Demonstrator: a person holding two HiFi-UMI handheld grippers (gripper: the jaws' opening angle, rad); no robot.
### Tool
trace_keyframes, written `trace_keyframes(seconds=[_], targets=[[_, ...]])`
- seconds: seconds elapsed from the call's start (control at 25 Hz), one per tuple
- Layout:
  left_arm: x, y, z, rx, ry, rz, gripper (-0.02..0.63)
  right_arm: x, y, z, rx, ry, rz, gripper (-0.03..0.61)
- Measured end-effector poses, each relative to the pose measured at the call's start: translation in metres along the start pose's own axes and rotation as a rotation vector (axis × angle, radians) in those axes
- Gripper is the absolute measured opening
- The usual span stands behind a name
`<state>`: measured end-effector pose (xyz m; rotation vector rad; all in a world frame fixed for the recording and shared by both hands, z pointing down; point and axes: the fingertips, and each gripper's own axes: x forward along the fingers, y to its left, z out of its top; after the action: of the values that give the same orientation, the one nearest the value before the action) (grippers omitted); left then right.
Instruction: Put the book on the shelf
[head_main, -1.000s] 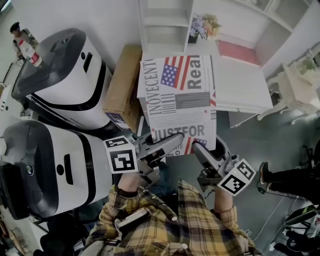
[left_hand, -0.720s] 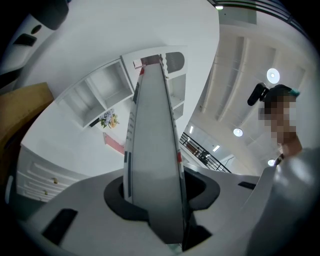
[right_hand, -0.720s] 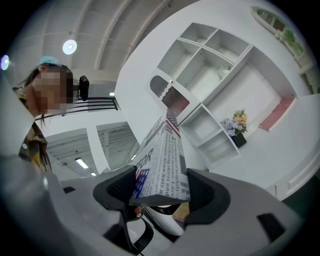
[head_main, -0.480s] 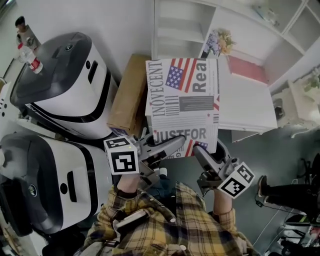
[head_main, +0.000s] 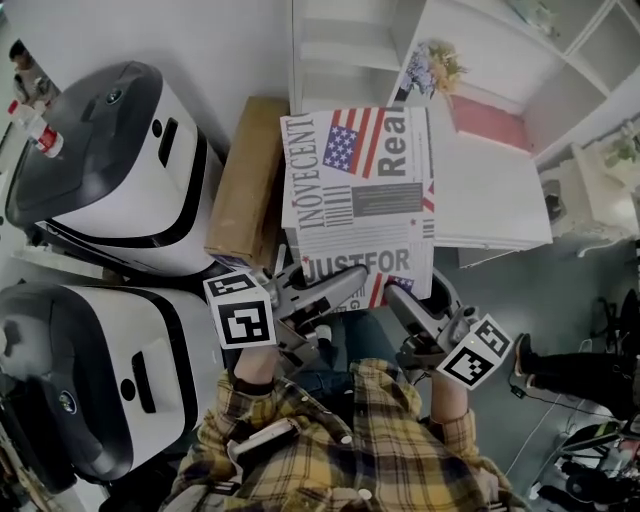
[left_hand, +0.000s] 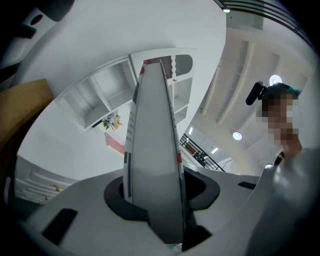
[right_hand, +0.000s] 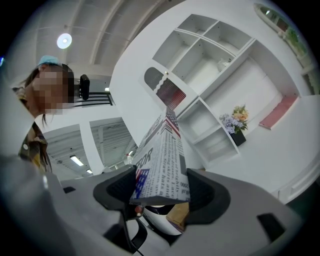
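The book (head_main: 360, 200) has a newspaper-print cover with a flag and is held up flat in front of the person. My left gripper (head_main: 335, 292) is shut on its lower left corner. My right gripper (head_main: 408, 300) is shut on its lower right corner. In the left gripper view the book (left_hand: 152, 150) runs edge-on between the jaws of the left gripper (left_hand: 155, 197). In the right gripper view the book (right_hand: 162, 160) sits clamped in the right gripper (right_hand: 160, 192). The white shelf (head_main: 345, 50) with open compartments stands just beyond the book's far edge.
Two large white-and-black machines (head_main: 120, 170) (head_main: 90, 370) stand at the left. A brown cardboard box (head_main: 245, 180) leans beside the shelf. A flower pot (head_main: 435, 68) and a pink item (head_main: 490, 120) rest on the low white cabinet (head_main: 495, 200) at right.
The background has shifted slightly in the head view. The book and both grippers hold the same pose and grip.
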<state>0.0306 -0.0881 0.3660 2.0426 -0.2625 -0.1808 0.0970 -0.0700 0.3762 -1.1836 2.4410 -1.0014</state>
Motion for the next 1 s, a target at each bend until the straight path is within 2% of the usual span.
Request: trace_keyframes(seconds=[0.52,1.0], targets=[[0.0002,0.0009,0.0011,-0.018,0.017,0.012,0.167,0.0011,-0.0001,0.0,0.02,0.0,-0.011,0.296],[0.0018,0.0042,0.0024,0.102,-0.014,-0.028,0.167,0.0051,-0.0049,0.0012,-0.071,-0.056,0.055,0.296]])
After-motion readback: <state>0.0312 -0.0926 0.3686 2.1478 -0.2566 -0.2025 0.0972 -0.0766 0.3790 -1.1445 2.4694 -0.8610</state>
